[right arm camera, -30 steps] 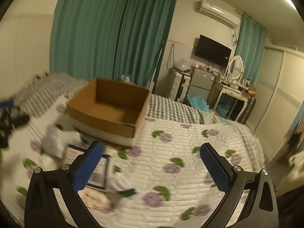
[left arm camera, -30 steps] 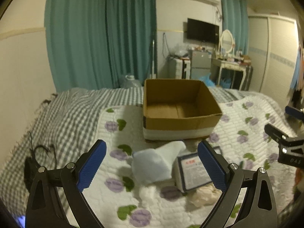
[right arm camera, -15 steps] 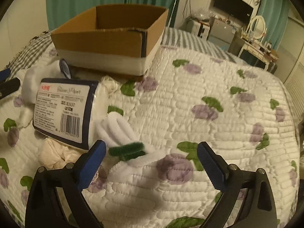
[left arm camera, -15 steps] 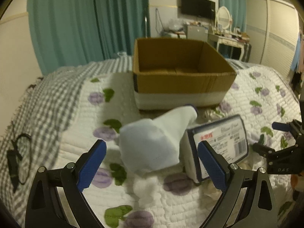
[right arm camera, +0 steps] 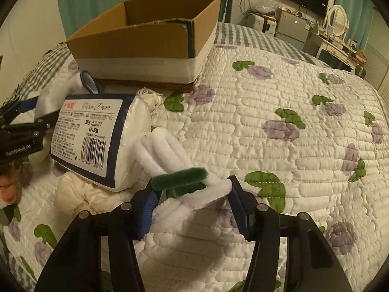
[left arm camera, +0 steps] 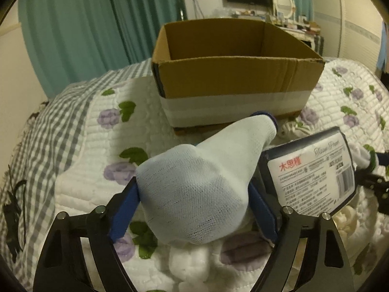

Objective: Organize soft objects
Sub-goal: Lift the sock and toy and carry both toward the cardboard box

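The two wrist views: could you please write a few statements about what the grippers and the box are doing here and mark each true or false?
1. The left gripper is closed on the pale blue sock. True.
2. The cardboard box already holds a sock. False: no contents show in the part of its inside that is visible.
3. The right gripper grips the white and green fuzzy sock. True.
4. The tissue pack lies inside the box. False: it lies on the quilt, in front of the box.
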`<state>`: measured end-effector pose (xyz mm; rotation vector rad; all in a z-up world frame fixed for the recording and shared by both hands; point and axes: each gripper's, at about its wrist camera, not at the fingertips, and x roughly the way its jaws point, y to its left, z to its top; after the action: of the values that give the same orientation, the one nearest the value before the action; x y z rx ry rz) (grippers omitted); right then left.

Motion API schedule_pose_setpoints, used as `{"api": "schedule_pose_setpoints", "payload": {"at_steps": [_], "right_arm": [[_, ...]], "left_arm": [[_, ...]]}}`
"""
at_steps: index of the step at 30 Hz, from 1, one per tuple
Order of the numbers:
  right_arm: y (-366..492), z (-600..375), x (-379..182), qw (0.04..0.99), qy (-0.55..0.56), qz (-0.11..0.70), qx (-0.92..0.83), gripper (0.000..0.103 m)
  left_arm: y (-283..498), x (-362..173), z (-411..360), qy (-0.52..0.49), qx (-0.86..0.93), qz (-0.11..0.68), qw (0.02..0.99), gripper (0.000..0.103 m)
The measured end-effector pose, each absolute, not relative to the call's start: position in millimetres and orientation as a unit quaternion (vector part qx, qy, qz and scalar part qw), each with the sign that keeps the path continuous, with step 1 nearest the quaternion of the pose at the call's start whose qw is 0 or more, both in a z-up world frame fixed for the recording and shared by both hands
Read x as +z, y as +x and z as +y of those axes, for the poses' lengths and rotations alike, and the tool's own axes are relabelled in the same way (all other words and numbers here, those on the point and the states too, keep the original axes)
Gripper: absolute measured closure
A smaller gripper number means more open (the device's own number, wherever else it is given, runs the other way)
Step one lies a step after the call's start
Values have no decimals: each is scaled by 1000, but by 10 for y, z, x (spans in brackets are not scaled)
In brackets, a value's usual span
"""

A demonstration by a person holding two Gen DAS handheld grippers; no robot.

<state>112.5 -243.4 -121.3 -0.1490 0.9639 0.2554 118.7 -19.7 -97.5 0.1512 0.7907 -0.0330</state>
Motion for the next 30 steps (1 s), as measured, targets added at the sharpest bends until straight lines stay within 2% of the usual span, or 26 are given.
{"api": "schedule_pose_setpoints", "payload": {"at_steps": [5, 13, 19, 24, 30], "right_arm": [[1057, -2463, -1124, 884, -66, 448, 120, 49], [904, -2533, -794, 900, -52, 414, 123, 49], [964, -2476, -334, 916, -58, 375, 129, 49], [1204, -2356, 129, 930, -63, 336, 134, 49], [1756, -2086, 526, 940, -77, 306, 131, 49]], "left_arm": [[1121, -894, -177, 67, -24, 381, 922, 28], [883, -431, -91, 51, -28, 339, 939, 29], [912, 42, -66, 12, -29, 311, 950, 29], [1151, 399, -182, 27, -37, 282, 958, 29], [1696, 577, -258, 61, -33, 262, 963, 29]]}}
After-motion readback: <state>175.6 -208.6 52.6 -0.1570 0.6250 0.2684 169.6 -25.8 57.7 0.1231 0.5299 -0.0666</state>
